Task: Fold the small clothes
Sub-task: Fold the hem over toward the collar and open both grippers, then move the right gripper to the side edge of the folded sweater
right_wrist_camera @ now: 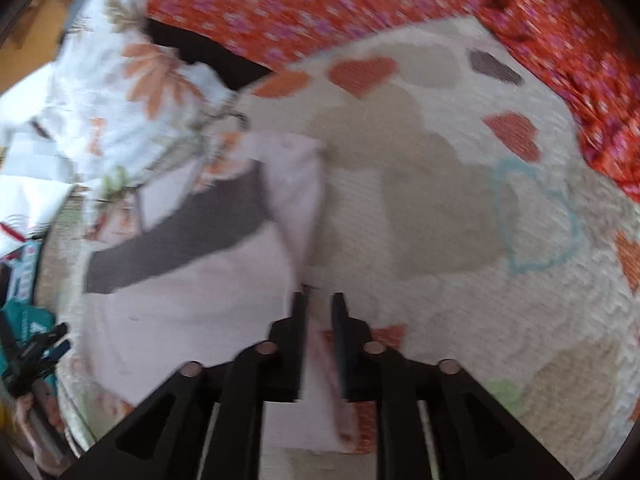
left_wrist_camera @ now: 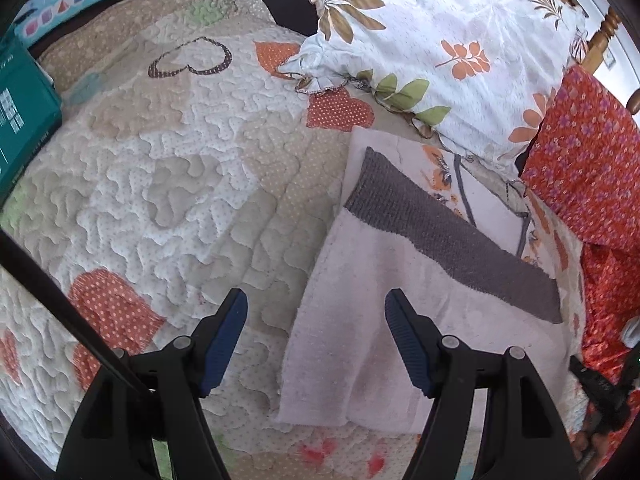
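Observation:
A small pale pink garment (left_wrist_camera: 360, 320) with a dark grey ribbed waistband (left_wrist_camera: 448, 236) lies folded on the quilted bedspread (left_wrist_camera: 160, 160). My left gripper (left_wrist_camera: 316, 312) is open and empty, hovering just above the garment's left edge. In the blurred right wrist view the same garment (right_wrist_camera: 192, 312) lies left of centre with its grey band (right_wrist_camera: 180, 232). My right gripper (right_wrist_camera: 318, 304) is nearly closed on a fold of the pink cloth that runs between its fingers.
A floral pillow (left_wrist_camera: 440, 40) lies at the back. Red flowered fabric (left_wrist_camera: 588, 168) lies to the right, also seen in the right wrist view (right_wrist_camera: 320, 4). A teal box (left_wrist_camera: 20, 120) and a toy box (left_wrist_camera: 68, 4) sit on the left.

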### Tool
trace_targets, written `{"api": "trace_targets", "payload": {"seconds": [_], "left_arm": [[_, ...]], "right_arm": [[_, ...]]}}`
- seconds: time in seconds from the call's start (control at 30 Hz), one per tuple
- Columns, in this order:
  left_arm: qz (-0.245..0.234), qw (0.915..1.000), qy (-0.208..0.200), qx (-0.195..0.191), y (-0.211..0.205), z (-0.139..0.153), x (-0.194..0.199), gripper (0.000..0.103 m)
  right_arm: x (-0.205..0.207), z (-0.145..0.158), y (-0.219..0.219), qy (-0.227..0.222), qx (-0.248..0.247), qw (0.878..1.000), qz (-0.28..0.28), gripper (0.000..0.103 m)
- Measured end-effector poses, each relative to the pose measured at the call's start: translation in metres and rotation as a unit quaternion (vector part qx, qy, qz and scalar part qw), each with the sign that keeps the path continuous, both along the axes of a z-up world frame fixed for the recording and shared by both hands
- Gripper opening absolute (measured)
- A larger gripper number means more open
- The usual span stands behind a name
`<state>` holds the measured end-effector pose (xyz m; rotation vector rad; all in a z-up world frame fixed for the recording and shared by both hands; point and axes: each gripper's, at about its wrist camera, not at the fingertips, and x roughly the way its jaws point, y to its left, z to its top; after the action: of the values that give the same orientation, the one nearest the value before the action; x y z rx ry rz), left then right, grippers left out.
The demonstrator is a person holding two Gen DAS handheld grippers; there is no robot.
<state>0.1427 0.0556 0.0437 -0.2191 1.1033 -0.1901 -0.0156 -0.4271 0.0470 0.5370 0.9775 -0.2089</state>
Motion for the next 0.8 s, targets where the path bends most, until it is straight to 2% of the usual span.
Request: {"api": "trace_targets", "payload": {"seconds": [0.07, 0.27, 0.3, 0.37, 0.4, 0.5, 0.57, 0.67, 0.7, 0.73, 0.77, 0.8], "left_arm": [[-0.002, 1.0, 0.006, 0.006, 0.0, -0.005, 0.001, 0.072], [-0.059, 0.9949, 0.074, 0.035, -0.014, -0.036, 0.003, 0.073], [-0.068, 0.9938, 0.075, 0.047, -0.016, -0.037, 0.003, 0.068], [-0.08, 0.9914, 0.061, 0.085, -0.019, -0.035, 0.002, 0.051], [-0.085, 0.9893, 0.051, 0.107, -0.019, -0.033, 0.001, 0.05], [-0.073, 0.9837, 0.03, 0.161, -0.017, -0.028, 0.0, 0.05], [-0.074, 0.976, 0.014, 0.204, -0.017, -0.025, -0.001, 0.05], [-0.043, 0.963, -0.001, 0.266, -0.007, -0.019, 0.002, 0.05], [-0.033, 0.9642, -0.004, 0.263, 0.0, -0.015, 0.003, 0.05], [-0.018, 0.9717, -0.001, 0.236, 0.012, -0.01, 0.006, 0.05], [-0.004, 0.9794, 0.004, 0.202, 0.022, -0.005, 0.009, 0.051], [0.016, 0.9884, 0.014, 0.15, 0.037, -0.001, 0.012, 0.052]], "right_arm": [[0.001, 0.008, 0.01, -0.019, -0.008, 1.0, 0.013, 0.036], [0.011, 0.012, 0.044, -0.017, -0.065, 0.996, 0.052, 0.038], [0.012, 0.01, 0.047, -0.015, -0.068, 0.996, 0.057, 0.038], [0.013, 0.007, 0.051, -0.011, -0.069, 0.995, 0.065, 0.038], [0.013, 0.006, 0.051, -0.009, -0.069, 0.995, 0.068, 0.039], [0.015, 0.004, 0.056, -0.007, -0.067, 0.995, 0.076, 0.039], [0.016, 0.005, 0.06, -0.01, -0.069, 0.994, 0.082, 0.039], [0.015, 0.009, 0.07, -0.019, -0.08, 0.992, 0.097, 0.042], [0.014, 0.01, 0.075, -0.022, -0.085, 0.991, 0.103, 0.043], [0.014, 0.01, 0.082, -0.026, -0.093, 0.989, 0.113, 0.043], [0.013, 0.01, 0.088, -0.028, -0.097, 0.987, 0.122, 0.043], [0.013, 0.01, 0.094, -0.03, -0.1, 0.986, 0.131, 0.043]]}}
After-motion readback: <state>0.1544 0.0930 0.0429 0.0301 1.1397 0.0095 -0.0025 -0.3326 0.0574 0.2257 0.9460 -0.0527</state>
